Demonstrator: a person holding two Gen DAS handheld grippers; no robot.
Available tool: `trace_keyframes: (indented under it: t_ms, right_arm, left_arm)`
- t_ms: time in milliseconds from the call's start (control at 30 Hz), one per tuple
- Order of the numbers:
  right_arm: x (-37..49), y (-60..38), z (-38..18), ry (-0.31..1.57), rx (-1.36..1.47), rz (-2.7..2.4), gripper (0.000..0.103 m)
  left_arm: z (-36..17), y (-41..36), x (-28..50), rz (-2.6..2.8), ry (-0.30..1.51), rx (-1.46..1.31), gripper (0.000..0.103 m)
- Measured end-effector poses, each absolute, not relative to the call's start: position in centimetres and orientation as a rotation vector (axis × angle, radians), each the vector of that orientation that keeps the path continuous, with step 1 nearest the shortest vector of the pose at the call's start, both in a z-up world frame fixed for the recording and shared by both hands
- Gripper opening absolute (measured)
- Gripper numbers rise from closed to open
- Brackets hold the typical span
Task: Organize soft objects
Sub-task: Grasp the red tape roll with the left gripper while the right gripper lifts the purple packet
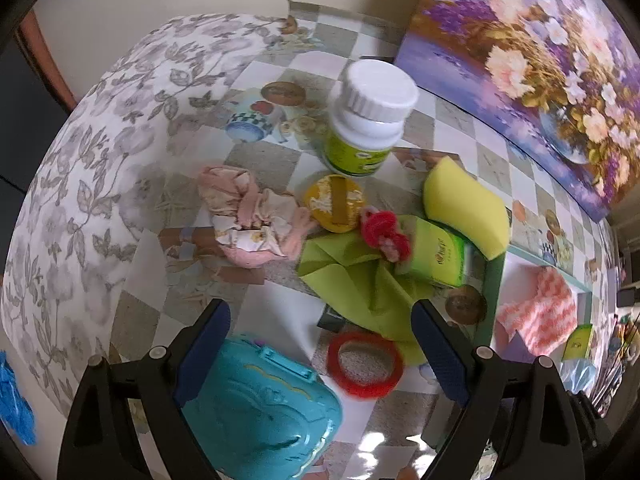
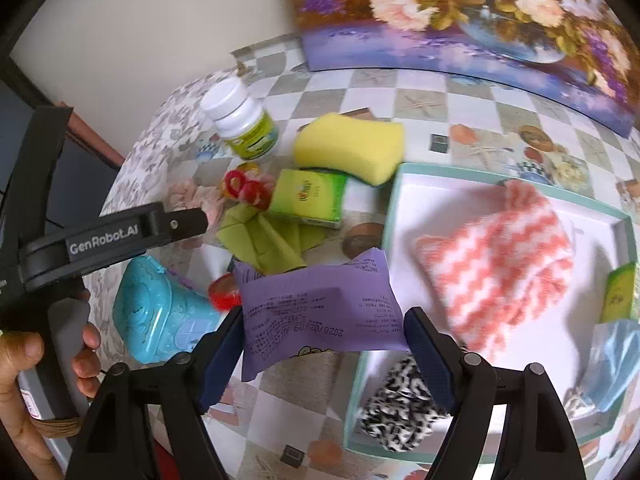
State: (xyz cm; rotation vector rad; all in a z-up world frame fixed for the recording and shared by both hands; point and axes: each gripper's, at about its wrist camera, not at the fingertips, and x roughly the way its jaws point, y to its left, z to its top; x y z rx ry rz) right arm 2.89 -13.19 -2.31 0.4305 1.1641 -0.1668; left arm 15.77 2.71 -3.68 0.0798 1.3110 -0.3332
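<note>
Two grippers hang over a checkered, picture-printed tablecloth [image 1: 276,288], both pointing steeply down with their jaws spread wide and nothing between the pads.

Going left to right in the left wrist view: a crumpled pink floral cloth [image 1: 250,220] lies at about 9 o'clock from the centre of the clutter. Right by it sits a round yellow pad with a gold strap [image 1: 334,204], and at 12 o'clock from that stands a white-capped bottle with a green label [image 1: 366,120]. A flat lime-green cloth [image 1: 360,276] is spread in the middle, with a red fuzzy scrunchie [image 1: 384,232] and a small green box [image 1: 438,254] resting on it. A yellow sponge block [image 1: 466,208] is just at 2 o'clock of the box. The left gripper [image 1: 320,352] hovers above a turquoise plastic case [image 1: 260,404] and a red ring of tape [image 1: 364,364], touching neither.

In the right wrist view, the right gripper [image 2: 324,356] hangs over a purple printed receipt [image 2: 320,308], and I can't tell whether it touches it. At 3 o'clock sits a white tray with a teal rim [image 2: 390,208] holding a pink-and-white zigzag fluffy cloth [image 2: 500,272], with a black-and-white patterned fuzzy cloth [image 2: 400,408] at its 7 o'clock. A hand [image 2: 24,364] grips the left tool's handle at far left.
</note>
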Motion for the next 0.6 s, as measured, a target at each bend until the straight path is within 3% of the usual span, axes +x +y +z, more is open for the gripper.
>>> trace_keyframes:
  t_ms: [600]
  right_arm:
    - [-0.9, -17.1, -1.3, 1.149, 0.508, -0.278, 0.081]
  left_arm:
    - [-3.6, -1.7, 12.3, -0.447, 1.316, 0.238, 0.092]
